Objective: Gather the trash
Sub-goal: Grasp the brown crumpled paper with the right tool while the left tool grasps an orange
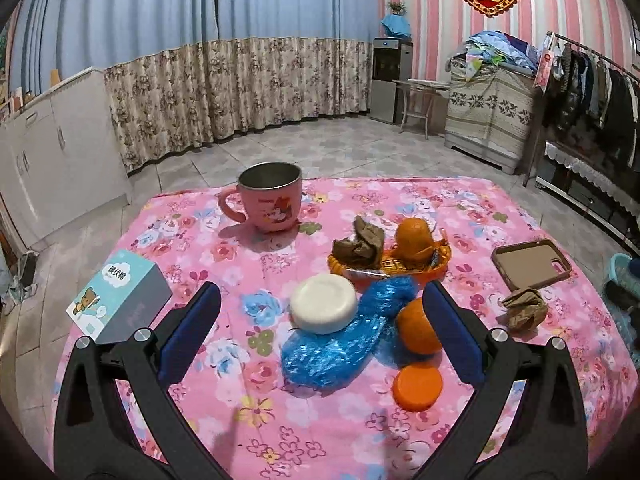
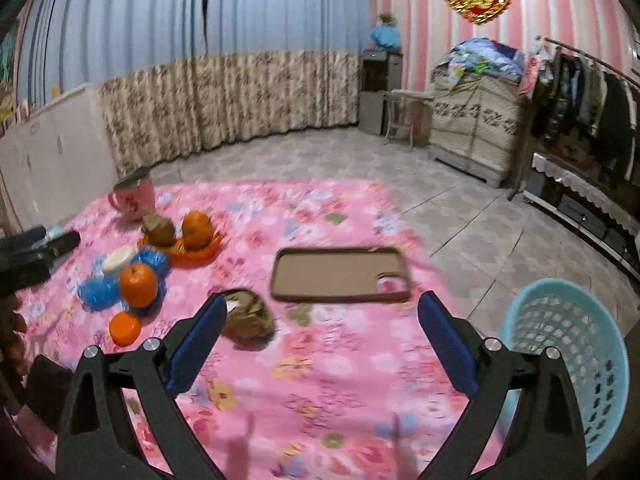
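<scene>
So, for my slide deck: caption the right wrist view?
Open right gripper above floral tablecloth, crumpled brown paper ahead, blue basket beside the table.

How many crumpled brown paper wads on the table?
2. One wad sits in the orange tray next to an orange; the other wad lies on the tablecloth near the phone case. More could be hidden behind other items.

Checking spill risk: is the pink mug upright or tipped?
Upright: the pink mug stands on its base on the tablecloth, rim up.
</scene>
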